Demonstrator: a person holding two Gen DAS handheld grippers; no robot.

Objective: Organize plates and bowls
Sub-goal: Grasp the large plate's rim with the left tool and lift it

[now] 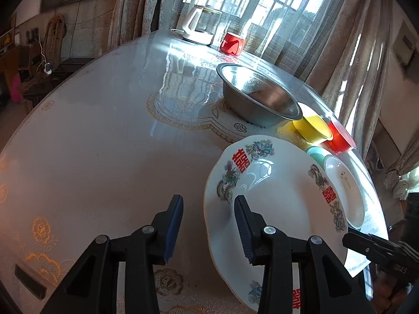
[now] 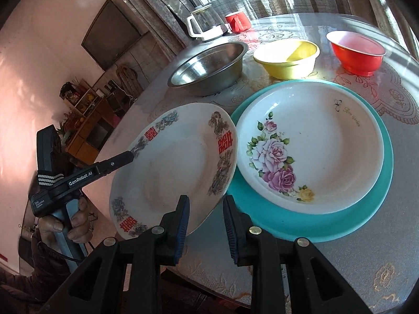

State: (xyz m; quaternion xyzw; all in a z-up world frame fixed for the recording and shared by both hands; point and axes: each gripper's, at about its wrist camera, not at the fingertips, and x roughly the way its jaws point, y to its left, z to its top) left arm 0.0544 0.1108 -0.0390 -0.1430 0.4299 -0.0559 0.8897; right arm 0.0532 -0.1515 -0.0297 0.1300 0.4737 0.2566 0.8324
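A white plate with red characters (image 1: 275, 196) (image 2: 178, 167) lies tilted near the table's edge, its right rim overlapping a teal plate (image 2: 301, 225). On the teal plate sits a rose-patterned plate (image 2: 314, 141) (image 1: 343, 183). My left gripper (image 1: 209, 200) (image 2: 128, 155) straddles the white plate's left rim: one finger is over the plate, the other beside it with a gap showing. My right gripper (image 2: 207, 200) (image 1: 348, 238) straddles the near rim the same way, its pads clear of the plate. Both are open.
Behind the plates a steel bowl (image 2: 209, 62), a yellow bowl (image 2: 285, 57) and a red bowl (image 2: 356, 52) stand in a row. A red cup (image 2: 237, 22) and a white-handled glass jug (image 2: 204, 26) are at the far edge. The round table (image 1: 104, 130) has a glass top over lace.
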